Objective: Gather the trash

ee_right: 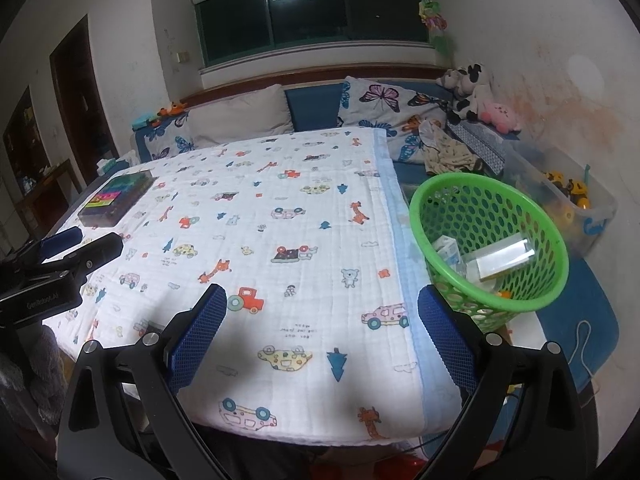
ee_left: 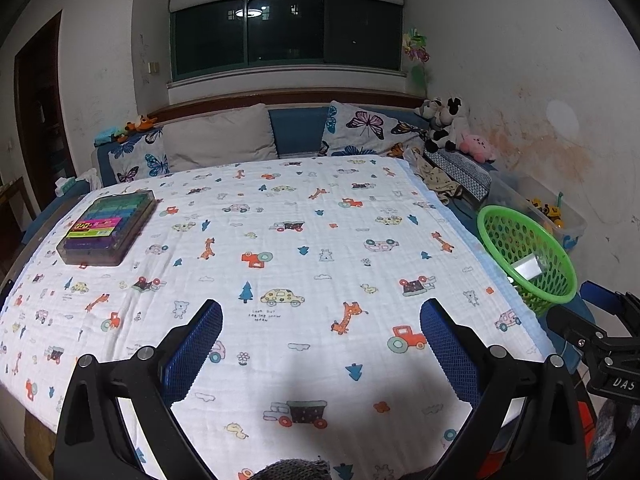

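Observation:
A green plastic basket (ee_right: pixel 520 304) stands at the right edge of the bed, beside the printed white blanket (ee_right: pixel 280 208). Inside it lie a silver-white box (ee_right: pixel 502 258) and a small carton (ee_right: pixel 448 250). The basket also shows in the left wrist view (ee_left: pixel 532 292). My left gripper (ee_left: pixel 320 308) is open and empty above the blanket's near part. My right gripper (ee_right: pixel 322 294) is open and empty above the blanket's near right part, left of the basket. Each gripper shows at the edge of the other's view: the right one (ee_left: pixel 596 328) and the left one (ee_right: pixel 80 248).
A clear case of coloured items (ee_left: pixel 106 228) lies on the blanket's far left. Pillows (ee_left: pixel 218 136) and plush toys (ee_left: pixel 448 120) line the headboard. A clear bin of yellow toys (ee_right: pixel 568 196) stands by the right wall behind the basket. Crumpled cloth (ee_right: pixel 448 154) lies beyond the basket.

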`<state>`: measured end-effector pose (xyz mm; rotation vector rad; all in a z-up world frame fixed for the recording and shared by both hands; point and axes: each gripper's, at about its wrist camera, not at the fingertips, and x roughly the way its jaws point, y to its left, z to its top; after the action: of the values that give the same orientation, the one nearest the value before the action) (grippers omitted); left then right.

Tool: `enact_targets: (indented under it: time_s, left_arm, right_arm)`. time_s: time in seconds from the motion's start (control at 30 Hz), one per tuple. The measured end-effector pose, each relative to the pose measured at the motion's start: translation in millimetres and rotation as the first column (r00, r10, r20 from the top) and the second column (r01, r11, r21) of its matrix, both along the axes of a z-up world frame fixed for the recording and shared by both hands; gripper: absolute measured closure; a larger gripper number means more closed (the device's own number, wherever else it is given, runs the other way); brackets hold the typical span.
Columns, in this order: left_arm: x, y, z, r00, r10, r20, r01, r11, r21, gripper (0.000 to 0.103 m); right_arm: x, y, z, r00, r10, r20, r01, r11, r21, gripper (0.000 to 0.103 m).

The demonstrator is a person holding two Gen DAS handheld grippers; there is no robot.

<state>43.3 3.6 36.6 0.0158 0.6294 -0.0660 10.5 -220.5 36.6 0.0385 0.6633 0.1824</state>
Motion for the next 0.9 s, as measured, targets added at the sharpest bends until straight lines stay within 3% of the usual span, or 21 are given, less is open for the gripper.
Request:
enact_targets:
  time_s: [0.9]
  left_arm:
    - [-7.2, 2.7, -3.5, 1.000, -0.012, 0.001, 0.012, 1.000, 0.013, 0.007]
  right_arm:
    - [1.0, 3.3, 1.6, 1.000, 0.001, 0.000, -0.001, 1.000, 0.004, 0.007]
